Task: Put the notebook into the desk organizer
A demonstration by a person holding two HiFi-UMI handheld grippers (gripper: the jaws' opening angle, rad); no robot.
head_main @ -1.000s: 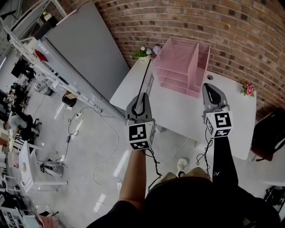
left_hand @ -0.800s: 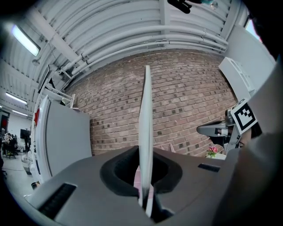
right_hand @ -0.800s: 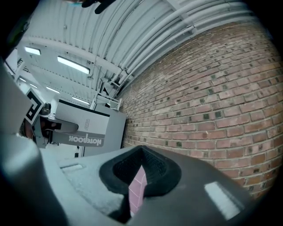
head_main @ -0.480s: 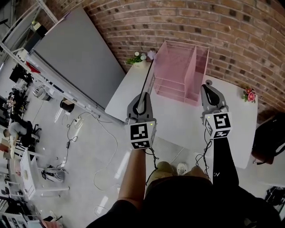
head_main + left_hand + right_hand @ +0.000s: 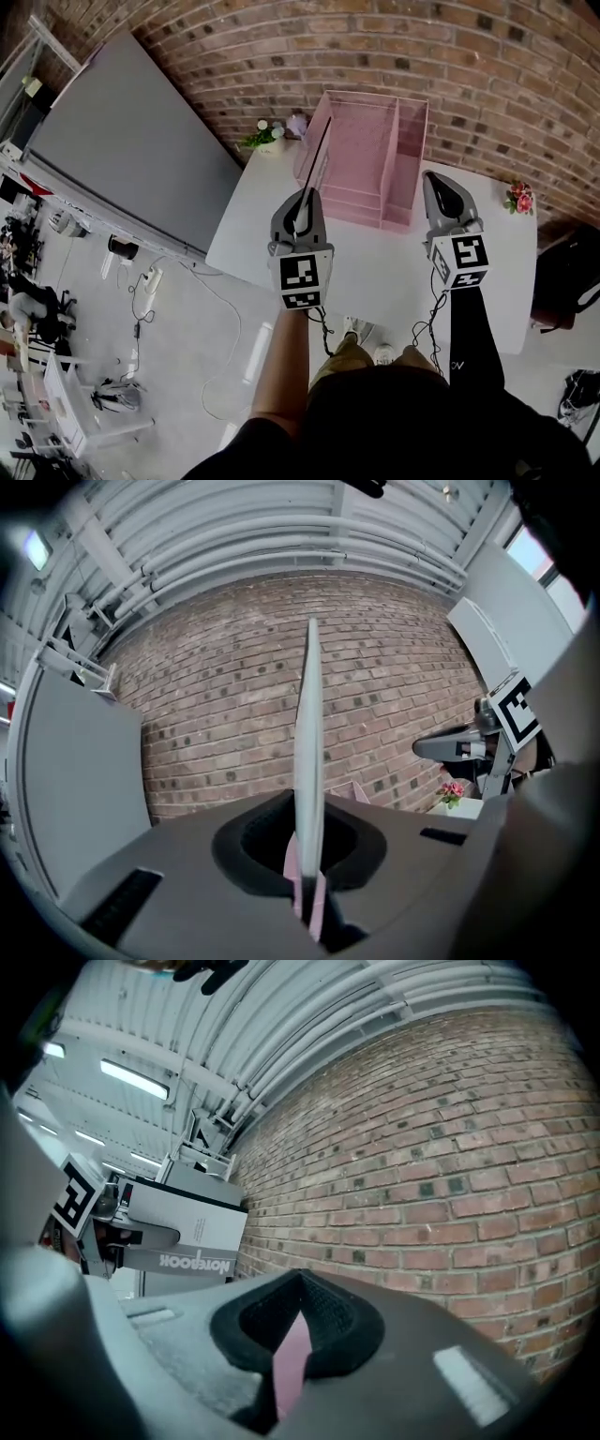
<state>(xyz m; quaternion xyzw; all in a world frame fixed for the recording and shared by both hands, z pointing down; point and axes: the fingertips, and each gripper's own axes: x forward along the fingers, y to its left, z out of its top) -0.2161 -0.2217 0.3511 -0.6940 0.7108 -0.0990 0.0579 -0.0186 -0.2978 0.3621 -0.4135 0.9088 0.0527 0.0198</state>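
The left gripper (image 5: 300, 210) is clamped on the near edge of the notebook (image 5: 318, 157), and the left gripper view shows the jaws pinched tight on that thin white edge. The notebook stands upright and edge-on, pointing away from the person, probably so that its narrow profile can slide between the walls of a slot rather than meet them flat. Gripping it at one end leaves most of its length free to lead the way in. It hangs in the air above the left part of the white worktop (image 5: 375, 272), its far end near the left side of the pink desk organizer (image 5: 349, 202), and is not yet inside. The organizer stands at the back of the worktop against the brick wall (image 5: 487, 66), with its open compartments facing the person, which suits an approach from the front or from above. The right gripper (image 5: 442, 192) is closed with nothing between its jaws. It is held level beside the organizer's right end, well apart from the notebook, seemingly kept out of the way yet near enough to steady the organizer if it shifts.
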